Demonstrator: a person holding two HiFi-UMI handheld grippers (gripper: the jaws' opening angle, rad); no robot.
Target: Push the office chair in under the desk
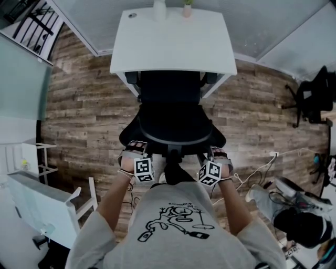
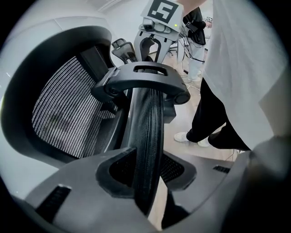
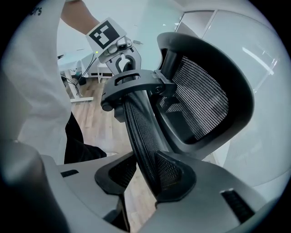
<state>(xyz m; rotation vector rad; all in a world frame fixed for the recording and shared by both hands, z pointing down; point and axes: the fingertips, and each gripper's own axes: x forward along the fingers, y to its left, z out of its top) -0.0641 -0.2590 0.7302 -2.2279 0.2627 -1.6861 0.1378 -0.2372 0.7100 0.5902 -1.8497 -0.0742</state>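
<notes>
The black office chair [image 1: 173, 118] stands before the white desk [image 1: 173, 44], its front part and armrests at the desk's near edge. I hold the thin mesh panel at the top of its back from both ends. The left gripper [image 1: 137, 153] is shut on the panel's left edge [image 2: 148, 136], which runs between its grey pads. At the other end, the right gripper [image 1: 216, 157] is shut on the right edge [image 3: 145, 145]. Each gripper view shows the other gripper's marker cube at the far end of the panel [image 2: 161, 11] [image 3: 107, 34].
Two small items [image 1: 160, 9] [image 1: 187, 9] stand at the desk's far edge. A white shelf unit [image 1: 47, 205] is at my left. Cables [image 1: 257, 173], a dark bag [image 1: 299, 223] and another black chair [image 1: 315, 94] are at my right. The floor is wood plank.
</notes>
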